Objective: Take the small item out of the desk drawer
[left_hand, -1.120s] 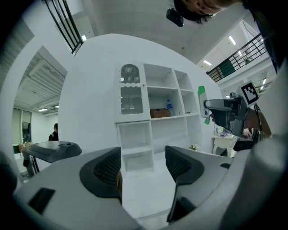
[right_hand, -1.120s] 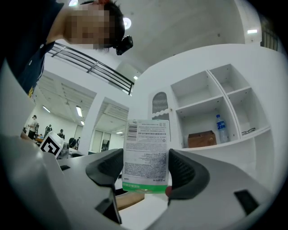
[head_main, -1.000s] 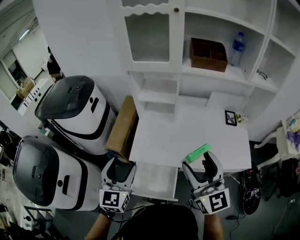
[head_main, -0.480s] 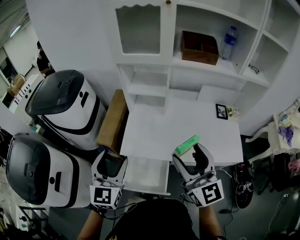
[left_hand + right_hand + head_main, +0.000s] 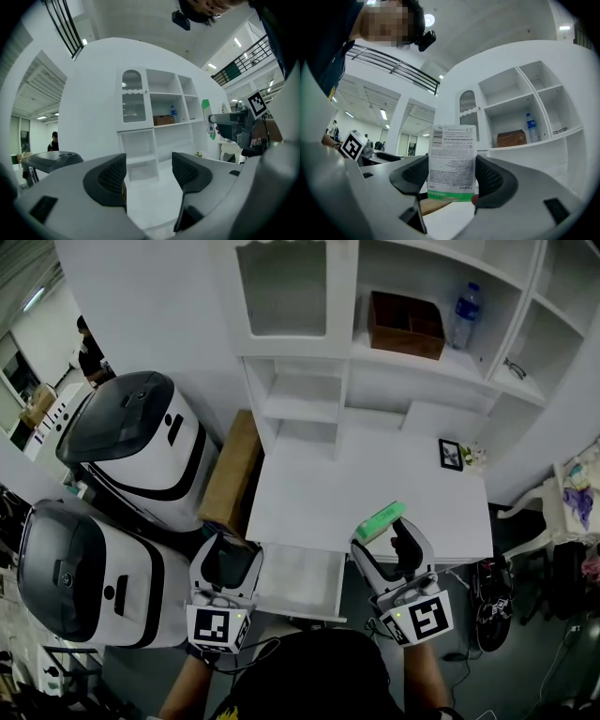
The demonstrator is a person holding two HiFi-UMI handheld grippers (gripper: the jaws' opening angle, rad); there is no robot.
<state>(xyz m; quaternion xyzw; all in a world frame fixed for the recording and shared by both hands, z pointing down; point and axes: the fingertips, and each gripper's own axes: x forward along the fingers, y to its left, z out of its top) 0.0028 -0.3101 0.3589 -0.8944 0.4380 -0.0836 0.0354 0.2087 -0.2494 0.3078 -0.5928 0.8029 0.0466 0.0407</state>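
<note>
Right gripper (image 5: pixel 384 542), lower centre-right, held about level, jaws clamped on a green-and-white packet (image 5: pixel 452 161). Left gripper (image 5: pixel 228 557), lower left beside the open drawer (image 5: pixel 298 579), level, jaws apart, empty.

L hand-held gripper (image 5: pixel 225 557) and R hand-held gripper (image 5: pixel 387 545): white-grey shells, dark ribbed pads (image 5: pixel 111 176). B&W square-marker cube (image 5: pixel 221 627) at rear of each, w/ small green lights (image 5: pixel 398 616) beside. Black cable (image 5: pixel 269 647) behind L. Operator wears dark top (image 5: pixel 314 676).

Head camera looks steeply down over the white desk surface (image 5: pixel 328 493). Cameras on the left tool (image 5: pixel 231 554) and right tool (image 5: pixel 382 538) sit close behind the jaws, facing the white shelf unit (image 5: pixel 147 119) all views share.
</note>
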